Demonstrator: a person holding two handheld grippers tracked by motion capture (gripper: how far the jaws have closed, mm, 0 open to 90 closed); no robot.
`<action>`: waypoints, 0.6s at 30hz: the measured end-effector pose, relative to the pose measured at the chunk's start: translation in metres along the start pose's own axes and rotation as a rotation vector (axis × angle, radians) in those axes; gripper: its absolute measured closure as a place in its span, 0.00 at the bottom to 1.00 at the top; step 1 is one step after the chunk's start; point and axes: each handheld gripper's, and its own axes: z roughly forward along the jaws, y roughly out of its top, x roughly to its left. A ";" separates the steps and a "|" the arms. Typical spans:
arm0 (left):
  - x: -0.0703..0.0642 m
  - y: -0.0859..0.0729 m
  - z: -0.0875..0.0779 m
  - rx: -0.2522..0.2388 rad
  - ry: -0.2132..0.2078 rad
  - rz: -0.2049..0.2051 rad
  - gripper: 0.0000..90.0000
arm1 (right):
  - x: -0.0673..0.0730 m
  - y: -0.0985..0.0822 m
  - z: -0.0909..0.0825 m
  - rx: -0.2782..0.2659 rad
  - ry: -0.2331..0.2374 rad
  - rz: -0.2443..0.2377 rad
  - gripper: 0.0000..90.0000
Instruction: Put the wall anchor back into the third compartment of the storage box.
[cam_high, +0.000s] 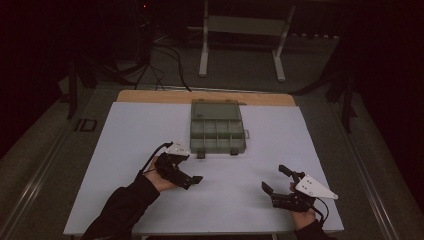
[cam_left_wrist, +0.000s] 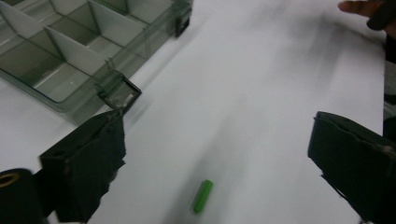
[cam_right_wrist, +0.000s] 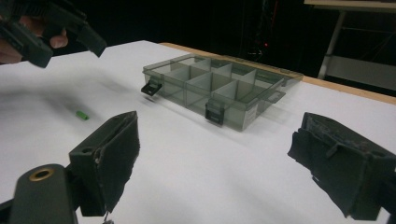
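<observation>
A small green cylinder (cam_left_wrist: 202, 196) lies on the white tabletop (cam_left_wrist: 261, 84), low between the wide-apart jaws of my left gripper (cam_left_wrist: 217, 128), which is open and holds nothing. The green cylinder (cam_right_wrist: 82, 115) also appears in the right gripper view, below my left gripper (cam_right_wrist: 51, 28). A smoky clear compartment box (cam_high: 217, 127) sits open at the table's middle back, its lid laid flat behind it. My left gripper (cam_high: 190, 181) hovers just in front of the box's left latch. My right gripper (cam_high: 274, 179) stands open and empty near the front right, facing the box (cam_right_wrist: 219, 86).
The box's two front latches (cam_right_wrist: 215, 112) hang open toward me. A bare wooden strip (cam_high: 150, 96) runs along the table's far edge. Beyond it stand a metal frame (cam_high: 240, 30) and cables on the dark floor.
</observation>
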 end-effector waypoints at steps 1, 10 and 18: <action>0.000 -0.002 0.000 0.000 -0.003 0.008 0.06 | 0.000 0.000 0.000 -0.001 0.000 -0.001 0.15; 0.001 -0.021 0.008 0.034 -0.038 0.036 0.21 | 0.000 0.000 0.001 0.001 0.003 0.002 0.15; 0.003 -0.033 0.018 0.087 -0.036 0.047 0.37 | 0.000 0.000 0.001 0.000 0.003 0.002 0.15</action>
